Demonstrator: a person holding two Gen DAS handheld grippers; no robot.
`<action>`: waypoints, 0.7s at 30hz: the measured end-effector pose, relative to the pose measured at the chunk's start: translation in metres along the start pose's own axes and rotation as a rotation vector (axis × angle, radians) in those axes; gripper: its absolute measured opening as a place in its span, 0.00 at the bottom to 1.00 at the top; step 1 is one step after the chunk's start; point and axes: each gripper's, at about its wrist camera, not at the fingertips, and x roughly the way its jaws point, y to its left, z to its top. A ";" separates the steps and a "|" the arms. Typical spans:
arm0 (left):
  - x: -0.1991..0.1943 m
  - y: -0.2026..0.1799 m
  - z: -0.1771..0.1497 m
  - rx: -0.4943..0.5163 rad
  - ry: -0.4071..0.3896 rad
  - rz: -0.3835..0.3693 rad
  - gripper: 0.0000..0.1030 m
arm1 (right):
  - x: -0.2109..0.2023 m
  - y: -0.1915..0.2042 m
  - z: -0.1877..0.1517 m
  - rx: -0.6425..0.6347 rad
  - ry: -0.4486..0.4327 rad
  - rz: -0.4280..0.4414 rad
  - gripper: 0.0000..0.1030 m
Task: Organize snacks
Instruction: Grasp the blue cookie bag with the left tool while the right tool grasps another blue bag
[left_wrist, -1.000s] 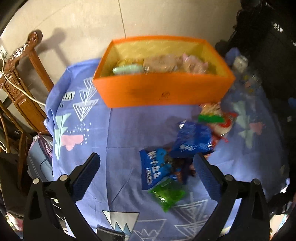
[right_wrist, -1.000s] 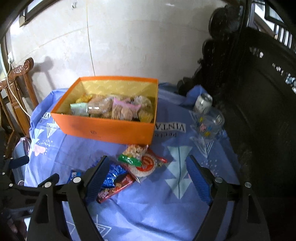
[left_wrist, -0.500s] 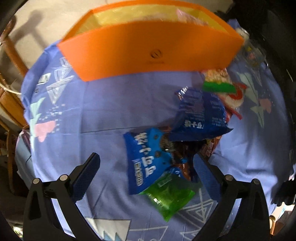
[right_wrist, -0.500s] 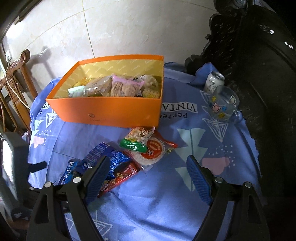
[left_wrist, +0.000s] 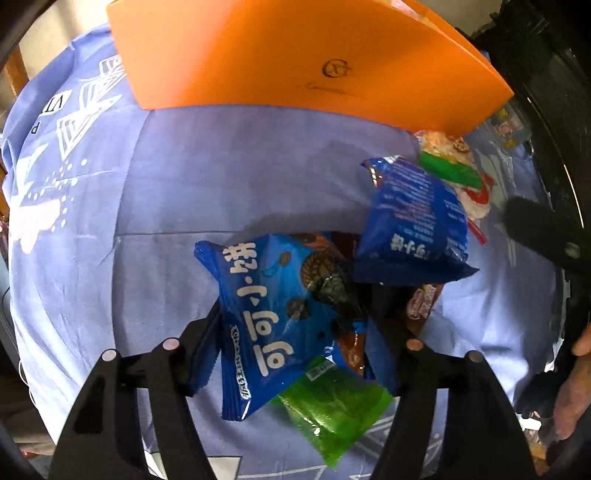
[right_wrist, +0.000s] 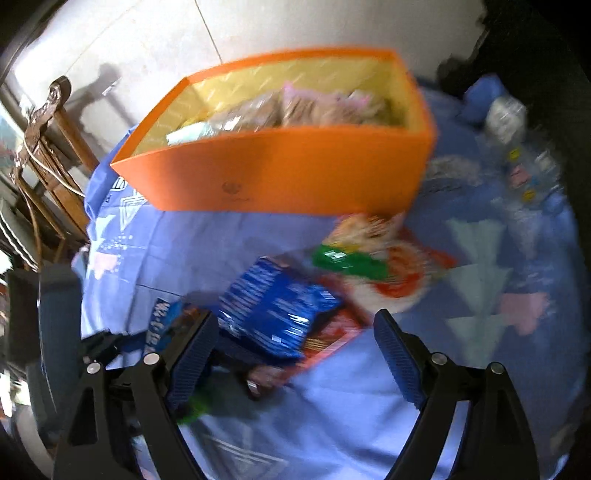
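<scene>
Left gripper (left_wrist: 295, 332): I have it nose-down over the heap; its jaws are closing, and the light-blue foil cookie packet with white lettering (left_wrist: 273, 314) lies between them, the pads just at its edges, not yet pressing that I can see.
Packet axis: it runs from about 7 o'clock to 1 o'clock across my jaw line, so the pads meet its long sides.
Under it: a translucent green plastic pouch (left_wrist: 332, 406) pokes out at 5 o'clock, and a dark brown wrapper (left_wrist: 421, 302) at 3 o'clock.
Right gripper (right_wrist: 291, 339): wide, nothing between the pads; the dark-blue printed foil packet (right_wrist: 273, 310) sits at 12 o'clock just past its tips.
Nearer hand: the left one, I judge, for the light-blue packet.
Far: the orange cardboard box with yellow lining (right_wrist: 295, 173), already part-filled, at 12 o'clock on the blue patterned tablecloth (left_wrist: 166, 184).
Change: a second back the left jaws stood at full spread, higher up, with the box interior in sight; now only its front wall shows.
</scene>
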 end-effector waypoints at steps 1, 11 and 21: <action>-0.001 0.001 0.000 0.000 -0.002 0.001 0.65 | 0.010 0.004 0.001 0.010 0.022 0.002 0.85; -0.004 0.008 0.004 -0.004 -0.010 0.004 0.64 | 0.072 0.029 -0.002 -0.014 0.112 -0.034 0.47; -0.044 -0.001 0.012 0.020 -0.103 0.000 0.63 | 0.008 0.012 -0.002 0.025 -0.012 0.043 0.35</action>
